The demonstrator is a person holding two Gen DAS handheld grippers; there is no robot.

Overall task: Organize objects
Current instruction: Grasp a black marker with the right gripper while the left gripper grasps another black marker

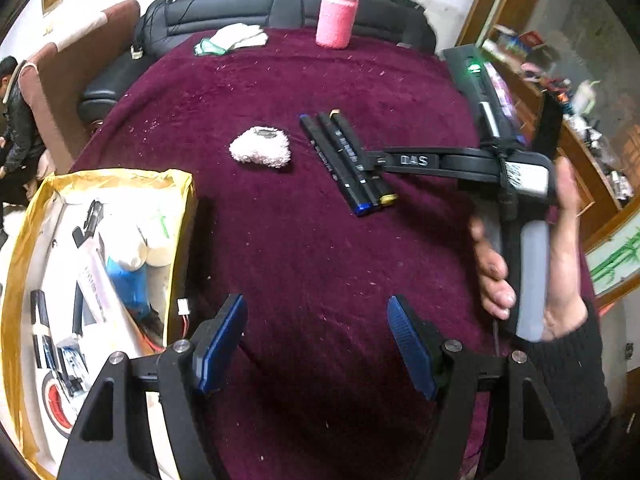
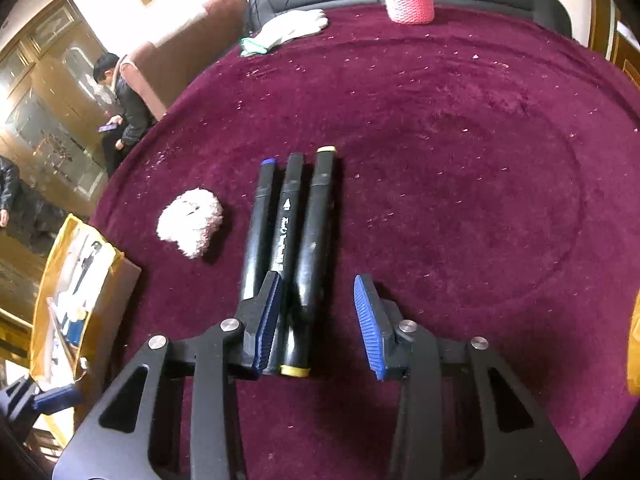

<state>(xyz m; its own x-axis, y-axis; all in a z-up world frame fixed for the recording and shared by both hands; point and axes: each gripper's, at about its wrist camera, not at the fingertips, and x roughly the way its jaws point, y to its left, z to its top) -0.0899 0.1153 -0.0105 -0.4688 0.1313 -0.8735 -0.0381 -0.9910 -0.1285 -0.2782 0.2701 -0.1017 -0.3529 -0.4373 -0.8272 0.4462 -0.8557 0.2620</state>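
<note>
Soft, even indoor light, blown-out whites at left, strong fisheye bending, edges slightly blurred.

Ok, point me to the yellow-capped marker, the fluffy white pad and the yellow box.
yellow-capped marker (image 2: pixel 316 236), right wrist view, mid-barrel.
fluffy white pad (image 2: pixel 191 226), right wrist view, centre.
yellow box (image 1: pixel 182 216), left wrist view, right wall.

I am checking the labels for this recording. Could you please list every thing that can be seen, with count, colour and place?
markers: 3, black with blue, black and yellow caps, side by side at mid cloth
fluffy pad: 1, white, left of the markers
bottle: 1, pink, far edge
gloves: white, count unclear, far edge
box: 1, yellow, left, holding mixed items
tablecloth: 1, maroon
seated person: 1, dark jacket, background left
left gripper: open, empty
right gripper: open, at the markers' near ends
right hand: holding the gripper handle
</note>
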